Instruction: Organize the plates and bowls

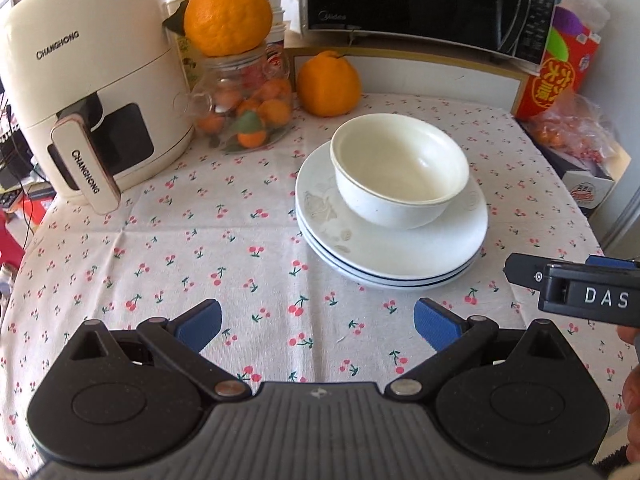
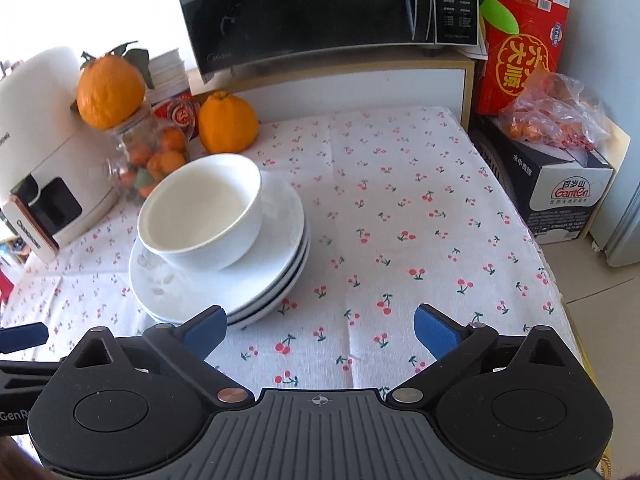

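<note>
A white bowl point(image 1: 400, 172) sits upright on a stack of white plates point(image 1: 400, 256) with dark rims, on the cherry-print tablecloth. The same bowl point(image 2: 204, 212) and plates point(image 2: 240, 284) show at the left in the right wrist view. My left gripper point(image 1: 318, 326) hovers open over bare cloth, short of the stack, with nothing between its blue pads. My right gripper point(image 2: 320, 330) is open and holds nothing, with its left pad just in front of the plates' near rim. Its black body point(image 1: 576, 284) shows at the right edge of the left wrist view.
A cream air fryer point(image 1: 84, 92) stands at the left, beside a glass jar of small oranges point(image 1: 248, 108) topped by a big orange. A second big orange point(image 1: 328, 84) lies behind the stack. A black microwave point(image 2: 320, 8) sits at the back. Boxes and a bag point(image 2: 552, 120) line the right.
</note>
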Motion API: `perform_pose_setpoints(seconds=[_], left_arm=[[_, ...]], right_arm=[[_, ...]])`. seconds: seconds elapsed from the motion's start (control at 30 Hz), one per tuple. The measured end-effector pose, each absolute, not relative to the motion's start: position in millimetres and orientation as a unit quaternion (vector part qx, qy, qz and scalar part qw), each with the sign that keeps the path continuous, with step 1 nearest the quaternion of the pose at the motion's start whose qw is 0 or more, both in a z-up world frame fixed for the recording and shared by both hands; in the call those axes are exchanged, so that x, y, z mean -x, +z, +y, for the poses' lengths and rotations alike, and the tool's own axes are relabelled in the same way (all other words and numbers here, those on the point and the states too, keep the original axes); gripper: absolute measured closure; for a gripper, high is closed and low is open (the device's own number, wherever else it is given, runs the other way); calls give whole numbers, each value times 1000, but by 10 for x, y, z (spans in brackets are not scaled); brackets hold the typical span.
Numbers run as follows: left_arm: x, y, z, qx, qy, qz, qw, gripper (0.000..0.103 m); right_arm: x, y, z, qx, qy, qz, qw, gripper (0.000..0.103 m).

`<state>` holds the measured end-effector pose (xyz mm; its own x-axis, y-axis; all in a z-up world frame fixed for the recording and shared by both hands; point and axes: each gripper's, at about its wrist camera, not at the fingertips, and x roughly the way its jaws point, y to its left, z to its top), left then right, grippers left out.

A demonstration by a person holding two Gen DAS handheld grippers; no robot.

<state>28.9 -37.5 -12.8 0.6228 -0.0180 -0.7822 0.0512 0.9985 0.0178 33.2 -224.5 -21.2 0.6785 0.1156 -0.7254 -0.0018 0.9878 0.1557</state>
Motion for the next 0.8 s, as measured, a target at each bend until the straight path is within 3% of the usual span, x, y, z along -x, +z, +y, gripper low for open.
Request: perform_pose_setpoints(seconds=[0.8], left_arm=[[-298,-131,-363,-26,-9,426,904,0]], right_arm=[[-351,-251,-2198,-61,37,409,910,2]])
